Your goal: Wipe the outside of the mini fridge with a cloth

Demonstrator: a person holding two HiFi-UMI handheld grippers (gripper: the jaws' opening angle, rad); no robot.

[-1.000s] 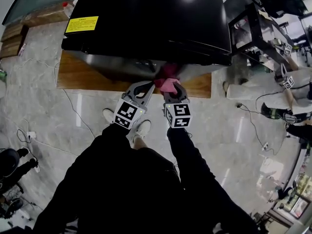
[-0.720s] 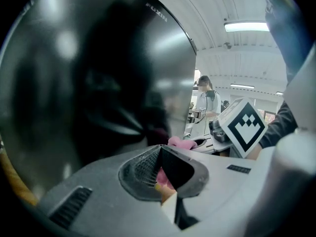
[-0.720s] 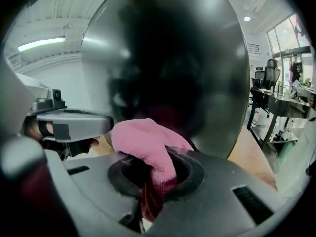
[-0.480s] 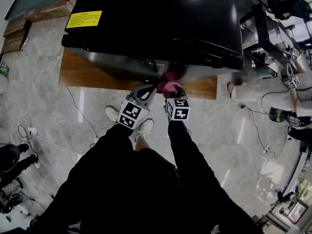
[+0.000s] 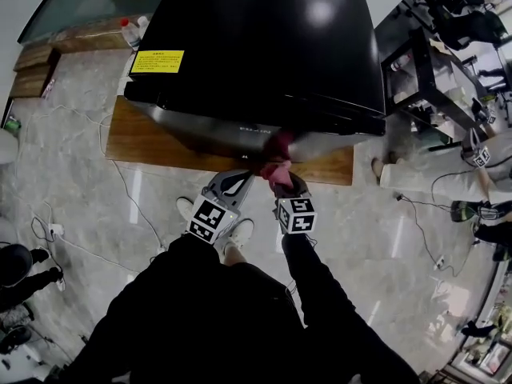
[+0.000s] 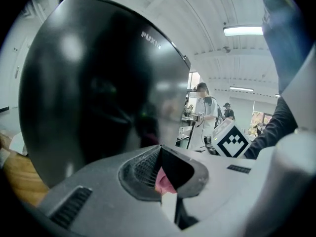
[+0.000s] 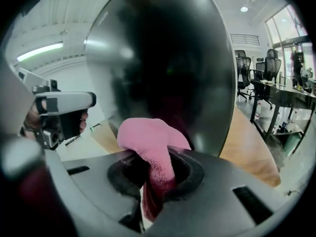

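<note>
Right gripper view shows the right gripper (image 7: 158, 174) with its jaws clamped on a pink cloth (image 7: 152, 141), which bulges up out of them at centre frame, just before the glossy black front of the mini fridge (image 7: 163, 58). In the left gripper view the left gripper (image 6: 160, 169) has its jaws drawn nearly together, with a bit of the same pink showing in the narrow gap between them.

From the head view, both grippers sit side by side at centre frame, above the person's white shoes (image 5: 234, 232). Their tips meet at the cloth, which lies against the fridge's lower front edge. The fridge stands on a wooden platform (image 5: 148, 138) and fills the upper middle of the frame, a yellow label (image 5: 157, 61) on its top at the left. Cables (image 5: 120, 178) trail over the grey marble floor (image 5: 72, 182) at left. A black table (image 5: 416, 62) stands at the upper right, beside the fridge.
</note>
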